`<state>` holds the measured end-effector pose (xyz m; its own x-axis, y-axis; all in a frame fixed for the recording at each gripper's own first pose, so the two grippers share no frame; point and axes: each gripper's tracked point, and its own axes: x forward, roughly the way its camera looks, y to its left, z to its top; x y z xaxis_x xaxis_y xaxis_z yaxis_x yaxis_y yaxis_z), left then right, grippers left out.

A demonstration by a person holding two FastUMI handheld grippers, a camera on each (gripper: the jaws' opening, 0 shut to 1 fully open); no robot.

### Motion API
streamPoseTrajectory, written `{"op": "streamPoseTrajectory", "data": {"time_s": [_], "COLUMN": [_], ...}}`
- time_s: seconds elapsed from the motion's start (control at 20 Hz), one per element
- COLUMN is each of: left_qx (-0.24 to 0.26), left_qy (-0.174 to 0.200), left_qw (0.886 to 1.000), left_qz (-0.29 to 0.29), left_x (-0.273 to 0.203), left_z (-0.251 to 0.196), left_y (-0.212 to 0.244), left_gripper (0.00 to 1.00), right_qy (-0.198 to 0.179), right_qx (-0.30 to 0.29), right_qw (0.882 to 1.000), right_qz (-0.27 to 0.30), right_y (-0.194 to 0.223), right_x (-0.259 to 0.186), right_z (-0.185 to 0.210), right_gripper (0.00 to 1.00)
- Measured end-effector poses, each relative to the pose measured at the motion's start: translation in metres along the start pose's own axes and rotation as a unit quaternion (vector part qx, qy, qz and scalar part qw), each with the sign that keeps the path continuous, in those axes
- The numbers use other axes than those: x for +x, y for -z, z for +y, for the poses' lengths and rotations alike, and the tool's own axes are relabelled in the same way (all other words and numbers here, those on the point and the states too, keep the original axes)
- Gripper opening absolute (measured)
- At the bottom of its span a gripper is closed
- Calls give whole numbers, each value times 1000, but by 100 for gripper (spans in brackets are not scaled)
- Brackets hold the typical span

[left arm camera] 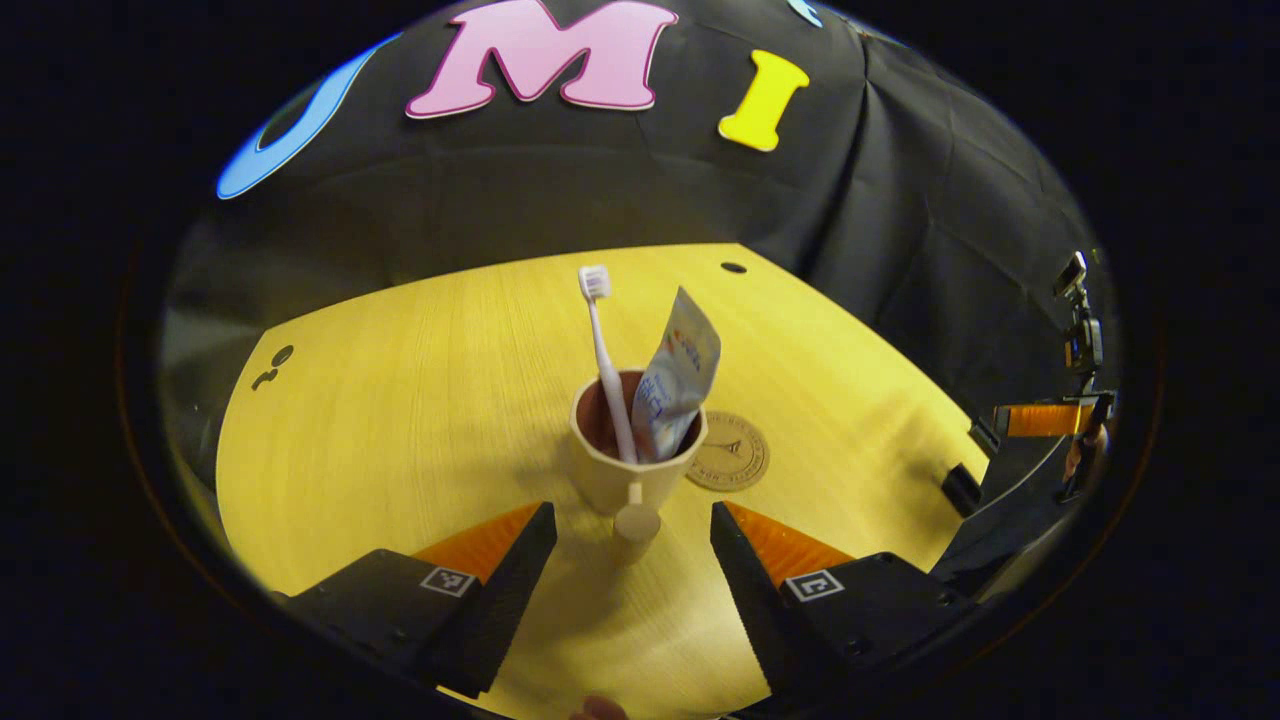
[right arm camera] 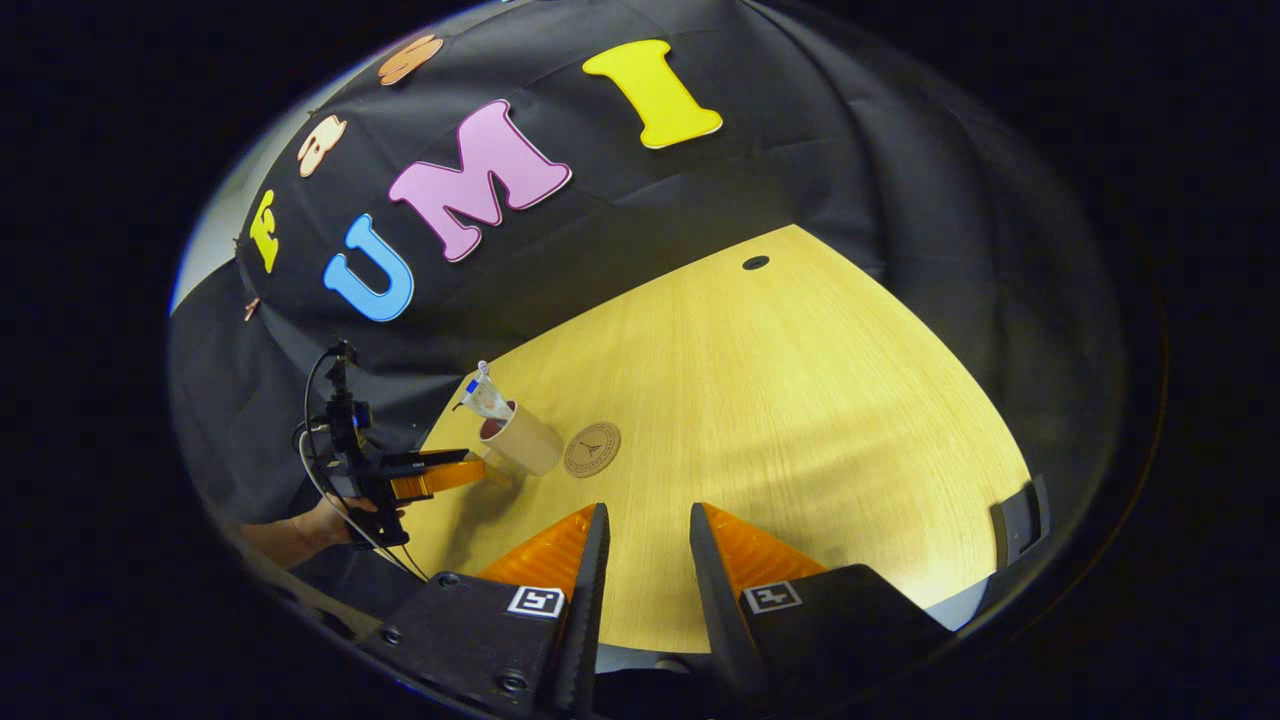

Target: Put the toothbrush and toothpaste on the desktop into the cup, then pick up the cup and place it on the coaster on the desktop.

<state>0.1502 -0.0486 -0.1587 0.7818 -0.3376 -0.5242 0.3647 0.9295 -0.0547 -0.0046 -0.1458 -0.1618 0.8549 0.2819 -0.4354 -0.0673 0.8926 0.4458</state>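
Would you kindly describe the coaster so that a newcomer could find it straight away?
Start from the pale wooden desktop and find the beige cup holding a toothbrush and toothpaste. The coaster lies flat just beside it. It is a thin round tan disc with a small emblem at its centre, nothing standing on it.

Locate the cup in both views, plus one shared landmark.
Left gripper view: cup at centre, just beyond the open fingers.
Right gripper view: cup left of centre, far off.
Shared landmark: round coaster beside the cup on the table.
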Motion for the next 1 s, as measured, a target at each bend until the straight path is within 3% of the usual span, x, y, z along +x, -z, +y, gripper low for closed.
{"op": "streamPoseTrajectory", "data": {"time_s": [0.2, 0.35, 1.0], "left_qx": [-2, 5, 18], "left_qy": [-18, -18, -45], "left_qw": [996, 993, 982], "left_qz": [87, 120, 181], "left_x": [11, 16, 51], "left_z": [11, 13, 15], "left_y": [25, 29, 21], "left_gripper": [96, 96, 93], "right_qy": [19, 36, 69], "right_qx": [14, 32, 75], "right_qw": [1000, 999, 993], "right_qz": [-9, -20, -50], "right_y": [0, 3, -4], "right_x": [-14, -21, -43], "right_z": [-20, -36, -68], "right_gripper": [50, 50, 50]}}
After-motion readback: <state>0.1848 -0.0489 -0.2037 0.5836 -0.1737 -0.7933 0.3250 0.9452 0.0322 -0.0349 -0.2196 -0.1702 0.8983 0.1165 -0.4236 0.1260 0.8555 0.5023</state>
